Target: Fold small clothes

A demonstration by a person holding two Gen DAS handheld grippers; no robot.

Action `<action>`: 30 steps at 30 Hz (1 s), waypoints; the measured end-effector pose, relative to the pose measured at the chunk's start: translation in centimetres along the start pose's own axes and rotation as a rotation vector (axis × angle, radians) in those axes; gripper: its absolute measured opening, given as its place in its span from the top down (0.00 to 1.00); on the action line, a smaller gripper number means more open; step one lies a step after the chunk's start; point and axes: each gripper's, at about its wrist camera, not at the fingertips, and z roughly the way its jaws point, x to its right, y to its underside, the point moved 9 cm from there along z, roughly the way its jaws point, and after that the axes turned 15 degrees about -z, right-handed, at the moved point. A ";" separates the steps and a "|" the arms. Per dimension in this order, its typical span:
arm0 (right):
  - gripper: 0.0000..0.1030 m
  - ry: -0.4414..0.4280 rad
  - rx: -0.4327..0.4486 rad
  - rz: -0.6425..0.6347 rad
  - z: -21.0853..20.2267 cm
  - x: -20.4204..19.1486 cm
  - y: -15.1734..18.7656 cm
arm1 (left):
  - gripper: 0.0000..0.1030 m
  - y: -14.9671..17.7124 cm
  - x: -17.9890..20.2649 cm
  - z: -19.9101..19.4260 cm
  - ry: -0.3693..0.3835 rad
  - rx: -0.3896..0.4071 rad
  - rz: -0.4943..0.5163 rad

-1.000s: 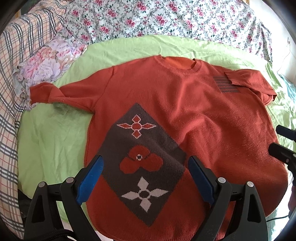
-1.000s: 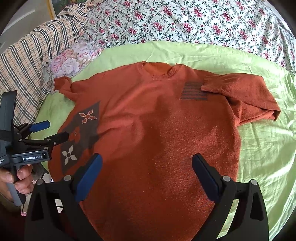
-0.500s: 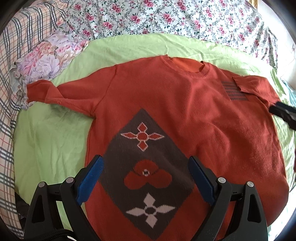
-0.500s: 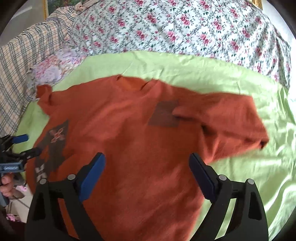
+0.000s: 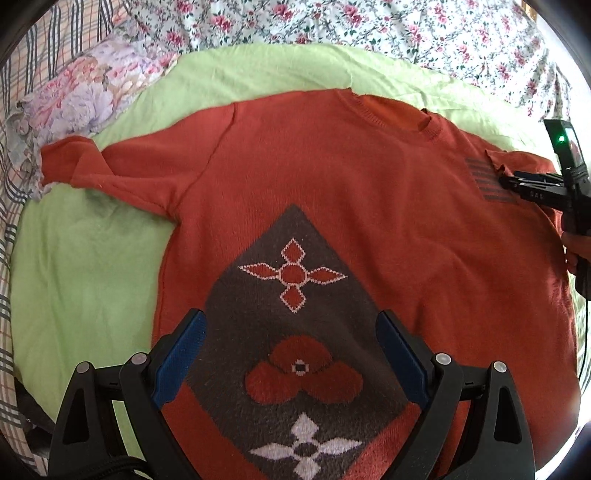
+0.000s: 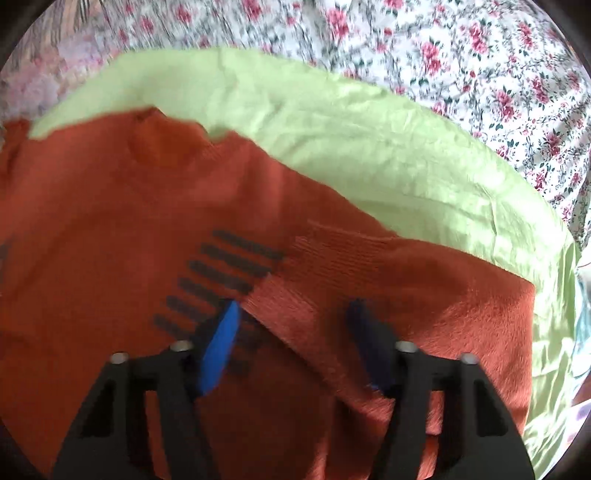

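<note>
Now the orange sweater (image 5: 332, 192) lies flat on the green sheet (image 5: 92, 266). At three o'clock, the right hand-held gripper (image 6: 293, 317) is closing around the folded sleeve cuff (image 6: 332, 258). At six o'clock, the left hand-held gripper (image 5: 291, 332) hovers released, grasping nothing.

Rust-orange sweater (image 5: 369, 206), lime-green sheet (image 5: 92, 266), rose-print bedspread (image 5: 406, 33)

Orange knit sweater (image 5: 332, 192) lies flat, front up, one sleeve folded inward.
</note>
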 end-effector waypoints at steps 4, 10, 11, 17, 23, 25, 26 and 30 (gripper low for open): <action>0.92 -0.064 0.032 0.133 -0.8 1.5 0.2 | 0.09 0.1 0.0 0.2 0.020 -0.006 -0.006; 0.92 -0.343 0.238 0.329 -6.6 -2.8 -3.4 | 0.09 0.3 0.2 -0.2 0.044 -0.006 -0.013; 0.92 -0.395 0.266 0.334 -7.2 -4.3 -4.4 | 0.09 0.4 0.1 -0.4 0.047 -0.006 -0.015; 0.92 -0.644 0.320 0.277 -8.4 -16.3 -11.2 | 0.09 -0.1 -1.8 -1.0 0.081 0.010 -0.055; 0.92 -0.794 0.274 0.257 -6.2 -24.6 -14.5 | 0.09 -1.0 -3.8 -0.5 0.147 -0.001 -0.124; 0.92 -0.812 0.255 0.251 -5.5 -26.0 -14.6 | 0.09 -1.7 -4.0 0.2 0.172 -0.010 -0.148; 0.92 -0.818 0.250 0.251 -5.1 -26.4 -14.6 | 0.09 -2.1 -3.9 0.5 0.189 -0.012 -0.157; 0.77 -0.872 0.230 0.286 -4.7 -26.2 -14.2 | 0.09 -4.0 -2.9 2.2 0.269 -0.037 -0.181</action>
